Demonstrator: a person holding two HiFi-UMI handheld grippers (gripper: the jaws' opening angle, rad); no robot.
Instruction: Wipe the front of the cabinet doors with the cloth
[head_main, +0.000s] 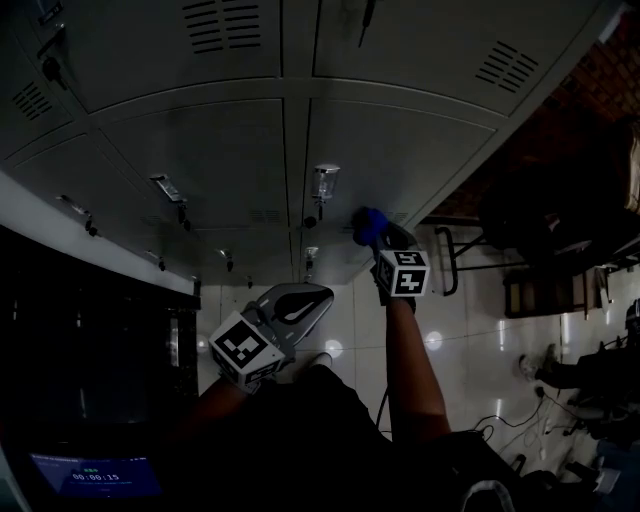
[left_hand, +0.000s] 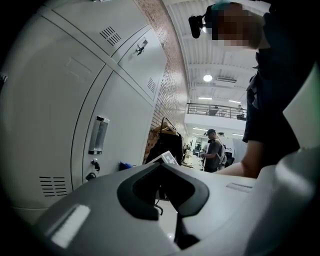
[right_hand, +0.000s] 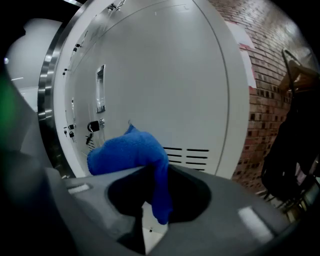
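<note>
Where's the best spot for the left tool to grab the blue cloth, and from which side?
Probably the bunched wad of the blue cloth that bulges beyond the right tool, coming in from the left, where the empty left tool is. The tail hanging down is thin and limp.

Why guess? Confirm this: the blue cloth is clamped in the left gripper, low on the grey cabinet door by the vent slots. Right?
Not quite: wrong gripper. The blue cloth is clamped in the right gripper, not the left, as the right gripper view shows. The rest stands: it sits low on the grey cabinet door by the vent slots.
</note>
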